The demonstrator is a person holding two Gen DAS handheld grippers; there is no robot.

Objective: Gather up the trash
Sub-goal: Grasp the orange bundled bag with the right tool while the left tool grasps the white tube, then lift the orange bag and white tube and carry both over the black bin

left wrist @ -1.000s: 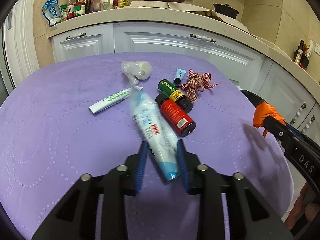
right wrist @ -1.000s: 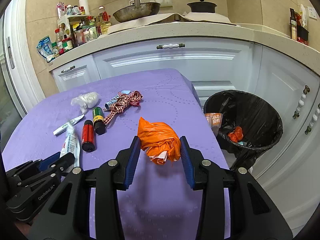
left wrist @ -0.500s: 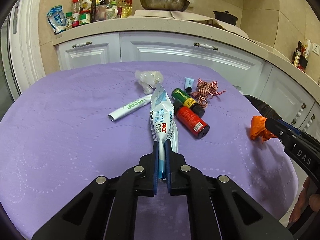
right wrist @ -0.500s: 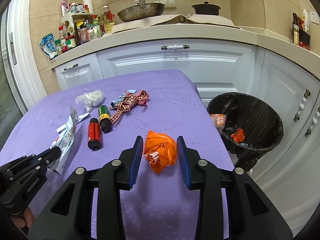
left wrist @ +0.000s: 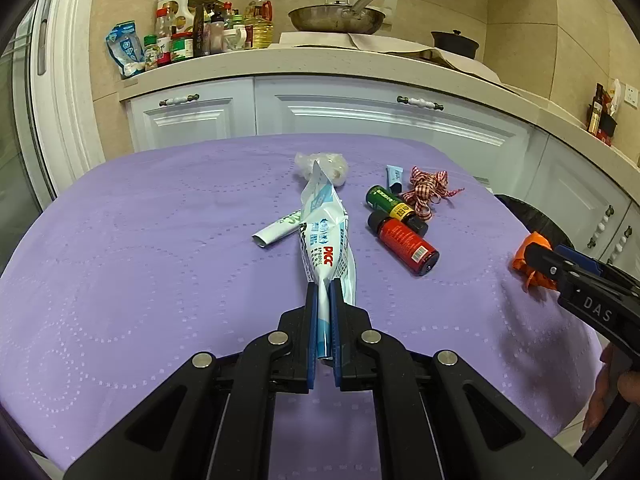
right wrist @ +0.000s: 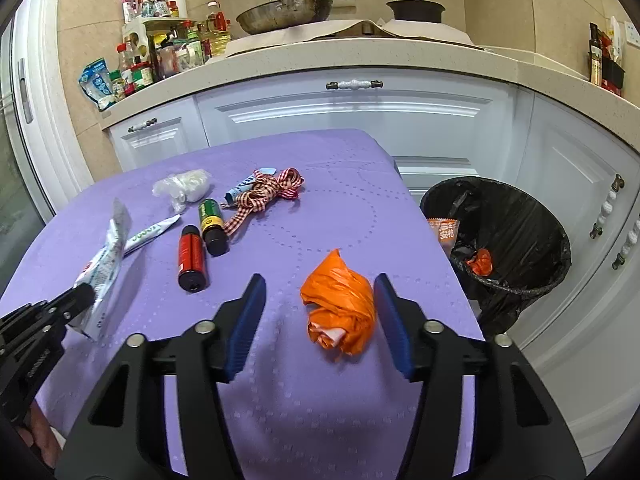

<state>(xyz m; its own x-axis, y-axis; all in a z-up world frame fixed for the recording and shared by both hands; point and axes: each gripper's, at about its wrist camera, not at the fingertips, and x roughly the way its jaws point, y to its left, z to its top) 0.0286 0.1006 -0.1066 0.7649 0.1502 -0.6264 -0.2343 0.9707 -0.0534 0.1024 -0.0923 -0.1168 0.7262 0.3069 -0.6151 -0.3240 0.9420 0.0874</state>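
my left gripper (left wrist: 324, 292) is pinched tight on the near end of the white and blue wrapper (left wrist: 326, 236), which sticks out ahead of the pads with its far tip raised off the purple tablecloth (left wrist: 140, 264). my right gripper (right wrist: 318, 312) has its jaws spread, having just been opening; the crumpled orange bag (right wrist: 340, 308) sits on the cloth between them, close against the right pad and clear of the left one.

past the wrapper lie a flattened white tube (left wrist: 276, 230), a red bottle (left wrist: 404, 244) on its side and a green bottle (left wrist: 390, 204) just beside it, touching or nearly so. behind those are a red checked ribbon (left wrist: 428, 190), a small blue tube (left wrist: 394, 176) and a clear plastic wad (left wrist: 322, 164).

off the table's right edge stands the black-lined bin (right wrist: 516, 236), with an orange scrap (right wrist: 480, 262) and a snack packet (right wrist: 444, 234) inside. white cabinets (right wrist: 360, 116) and a counter with a pan (right wrist: 284, 14) run behind.
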